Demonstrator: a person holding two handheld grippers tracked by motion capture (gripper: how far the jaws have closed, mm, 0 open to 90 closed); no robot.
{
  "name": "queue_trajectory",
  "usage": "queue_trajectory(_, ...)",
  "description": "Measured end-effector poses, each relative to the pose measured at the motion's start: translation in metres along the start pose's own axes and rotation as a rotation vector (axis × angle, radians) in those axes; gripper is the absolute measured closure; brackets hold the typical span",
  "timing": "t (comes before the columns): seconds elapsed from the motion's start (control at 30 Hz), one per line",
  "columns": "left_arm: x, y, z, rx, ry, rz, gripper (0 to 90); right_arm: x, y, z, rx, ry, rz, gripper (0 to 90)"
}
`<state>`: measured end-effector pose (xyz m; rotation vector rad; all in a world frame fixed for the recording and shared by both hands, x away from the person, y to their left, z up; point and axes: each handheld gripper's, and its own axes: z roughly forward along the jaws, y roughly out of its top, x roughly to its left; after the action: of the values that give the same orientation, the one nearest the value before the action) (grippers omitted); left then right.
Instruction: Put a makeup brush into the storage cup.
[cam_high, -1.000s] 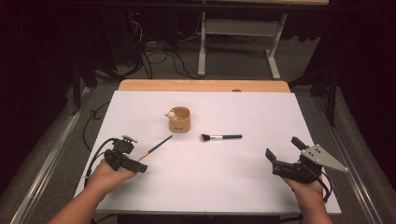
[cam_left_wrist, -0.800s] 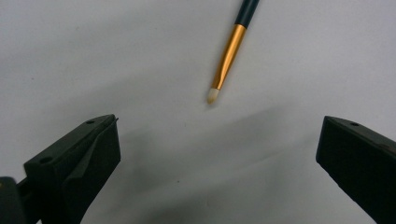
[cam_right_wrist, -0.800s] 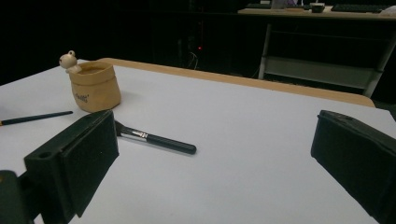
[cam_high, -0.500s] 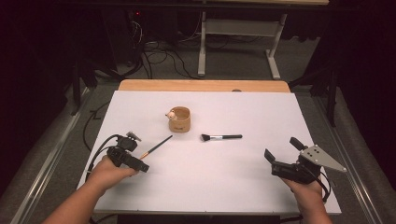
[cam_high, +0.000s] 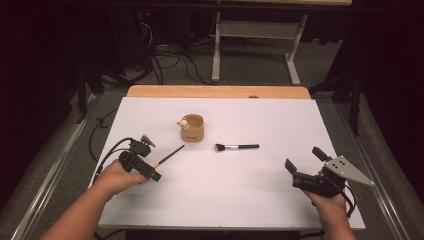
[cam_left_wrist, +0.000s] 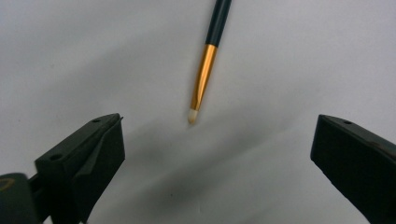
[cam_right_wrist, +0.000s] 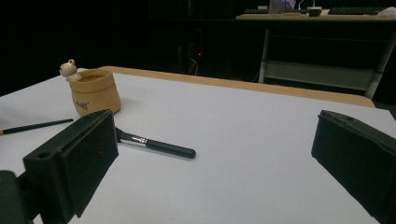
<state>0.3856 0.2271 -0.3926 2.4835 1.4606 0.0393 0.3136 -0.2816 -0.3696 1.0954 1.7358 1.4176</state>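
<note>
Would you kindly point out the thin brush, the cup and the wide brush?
thin brush (cam_left_wrist: 204, 77): left gripper view, gold ferrule.
cup (cam_high: 193, 131): high view, front wall.
wide brush (cam_high: 242, 147): high view, black handle.

Lab: white-topped table (cam_high: 310, 125), tangled floor cables (cam_high: 170, 60), dark surroundings.

high: above, forward-down | left claw: close on table | right claw: low, sharing pot (cam_right_wrist: 95, 91)

The white table (cam_high: 250, 190) is evenly lit from above and reads bright, with no glare; the room on the far side is near black. Shadows are soft: a faint one beside the thin brush (cam_left_wrist: 204, 77). The near jaws look slightly blurred in both gripper views.
</note>
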Motion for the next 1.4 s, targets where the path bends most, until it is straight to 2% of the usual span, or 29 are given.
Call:
queue_trajectory(0.2,0.005,0.009,0.002,-0.015,-0.016,0.013,13.3,0.001,-0.001,0.002,0.004,0.005,-0.013,1.9)
queue_trajectory(0.33,0.019,0.013,0.002,-0.044,-0.043,-0.028,22.6,0.002,-0.001,0.003,0.008,0.010,-0.011,1.8)
queue_trajectory(0.4,0.022,0.013,0.002,-0.054,-0.051,-0.028,30.5,0.002,-0.001,0.003,0.007,0.010,-0.011,1.8)
queue_trajectory(0.5,0.020,0.015,0.003,-0.052,-0.068,-0.017,40.0,0.002,-0.001,0.003,0.004,0.008,-0.004,1.8)
queue_trajectory(0.53,0.019,0.016,0.003,-0.043,-0.062,0.002,42.5,0.001,-0.002,0.003,0.005,0.009,-0.008,1.8)
queue_trajectory(0.63,0.015,0.019,0.007,-0.038,-0.073,0.023,52.6,0.000,-0.002,0.003,0.009,0.013,-0.005,1.8)
queue_trajectory(0.77,0.012,0.023,0.012,-0.007,-0.048,0.052,59.6,0.001,-0.001,0.003,0.002,0.008,-0.007,1.8)
queue_trajectory(0.83,0.011,0.025,0.012,-0.016,-0.049,0.056,62.2,0.001,-0.001,0.003,0.003,0.004,-0.010,1.8)
queue_trajectory(0.9,0.010,0.027,0.014,-0.004,-0.036,0.082,64.6,0.001,-0.002,0.003,0.005,0.003,-0.009,1.8)
queue_trajectory(1.13,0.006,0.035,0.016,0.007,-0.028,0.091,66.9,-0.001,-0.002,0.002,-0.002,-0.003,0.002,1.8)
queue_trajectory(1.33,0.002,0.036,0.017,0.019,0.002,0.116,68.1,0.000,-0.002,0.003,0.001,0.002,0.000,1.8)
queue_trajectory(1.4,-0.001,0.036,0.018,0.021,0.031,0.135,69.9,0.000,-0.002,0.003,0.001,0.001,-0.004,1.8)
